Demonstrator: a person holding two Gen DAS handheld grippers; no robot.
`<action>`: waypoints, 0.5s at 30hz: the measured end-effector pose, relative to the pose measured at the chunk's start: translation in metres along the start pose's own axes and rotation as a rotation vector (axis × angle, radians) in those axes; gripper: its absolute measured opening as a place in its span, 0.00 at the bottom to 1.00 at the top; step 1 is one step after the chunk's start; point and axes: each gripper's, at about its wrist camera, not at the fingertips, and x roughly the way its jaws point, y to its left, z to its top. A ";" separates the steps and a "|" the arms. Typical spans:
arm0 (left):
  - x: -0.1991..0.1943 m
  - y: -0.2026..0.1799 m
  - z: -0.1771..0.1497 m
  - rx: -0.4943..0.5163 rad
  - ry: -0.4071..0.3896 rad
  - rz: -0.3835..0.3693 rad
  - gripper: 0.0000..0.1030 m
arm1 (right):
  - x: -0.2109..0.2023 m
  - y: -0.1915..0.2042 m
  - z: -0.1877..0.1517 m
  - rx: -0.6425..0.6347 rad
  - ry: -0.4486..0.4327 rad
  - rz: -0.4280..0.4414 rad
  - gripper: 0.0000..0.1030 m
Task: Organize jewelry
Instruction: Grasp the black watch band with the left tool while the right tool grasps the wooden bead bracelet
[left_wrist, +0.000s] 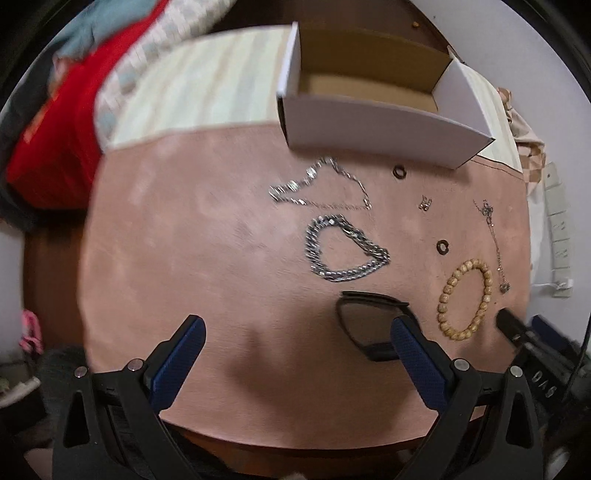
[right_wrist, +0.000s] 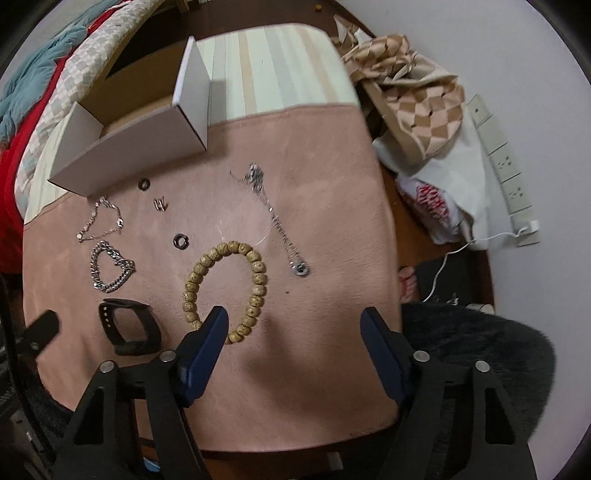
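Observation:
Jewelry lies on a pink mat (left_wrist: 184, 258) (right_wrist: 332, 184). A thick silver chain bracelet (left_wrist: 345, 251) (right_wrist: 110, 267), a thin silver chain (left_wrist: 317, 184) (right_wrist: 99, 219), a wooden bead bracelet (left_wrist: 465, 299) (right_wrist: 225, 288), a pendant necklace (left_wrist: 493, 236) (right_wrist: 277, 221), two dark rings (left_wrist: 442, 246) (right_wrist: 181, 240), small earrings (left_wrist: 424, 203) (right_wrist: 160, 204) and a black band (left_wrist: 369, 325) (right_wrist: 129, 328) are spread out. An open white box (left_wrist: 376, 122) (right_wrist: 129, 147) stands behind them. My left gripper (left_wrist: 295, 332) is open, empty, beside the black band. My right gripper (right_wrist: 295, 321) is open, empty, its left finger over the bead bracelet.
A striped cloth (left_wrist: 192, 85) (right_wrist: 273, 62) lies behind the mat. Red and checked fabric (left_wrist: 55, 122) is piled at the left. A checked bag (right_wrist: 413, 110), a white plastic bag (right_wrist: 443, 199) and a power strip (right_wrist: 506, 162) sit at the right. Dark fur (right_wrist: 480, 354) lies at the right front.

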 end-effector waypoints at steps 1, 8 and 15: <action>0.006 0.002 0.001 -0.015 0.013 -0.020 0.99 | 0.003 0.002 0.000 0.000 0.003 0.005 0.67; 0.037 0.004 0.000 -0.044 0.089 -0.071 0.70 | 0.020 0.009 -0.001 0.007 0.028 0.024 0.62; 0.053 -0.003 -0.004 0.028 0.040 -0.055 0.13 | 0.034 0.007 0.001 0.012 0.048 0.037 0.52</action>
